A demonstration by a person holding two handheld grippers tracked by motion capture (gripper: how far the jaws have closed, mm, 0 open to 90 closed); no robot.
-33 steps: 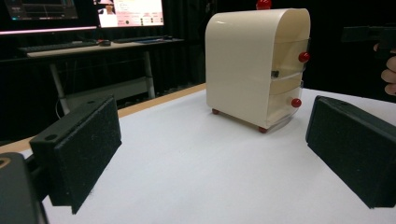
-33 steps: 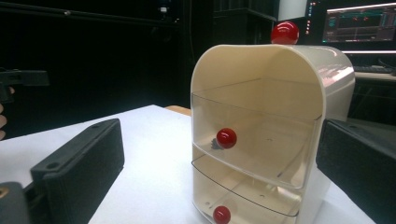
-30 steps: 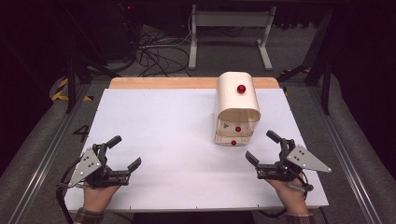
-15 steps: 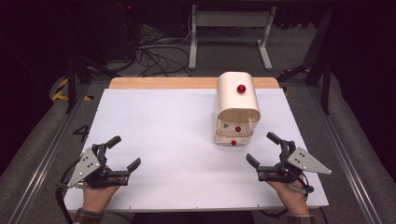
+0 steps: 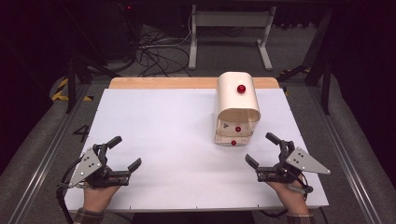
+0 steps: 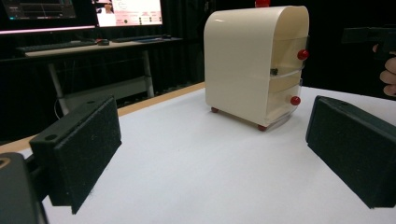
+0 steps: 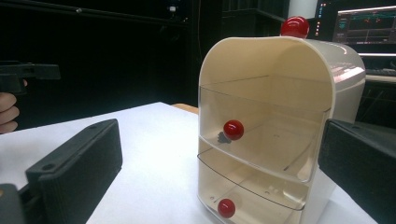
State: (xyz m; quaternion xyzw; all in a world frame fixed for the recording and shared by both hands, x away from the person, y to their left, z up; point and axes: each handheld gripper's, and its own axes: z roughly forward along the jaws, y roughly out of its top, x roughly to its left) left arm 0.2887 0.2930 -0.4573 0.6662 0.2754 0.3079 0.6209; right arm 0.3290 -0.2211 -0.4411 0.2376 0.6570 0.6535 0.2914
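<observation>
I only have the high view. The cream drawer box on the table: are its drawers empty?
Observer: The right gripper view looks through the clear fronts of the drawer box. The upper drawer holds one small dark item behind its red knob.
Operator: And the lower one?
Observer: The lower drawer looks empty there.
Operator: Does the box sit flat on the table?
Observer: No. In the left gripper view it stands on small red feet.

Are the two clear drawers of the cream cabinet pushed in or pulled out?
Both are pushed in: the upper drawer and lower drawer sit nearly flush in the cabinet.
</observation>
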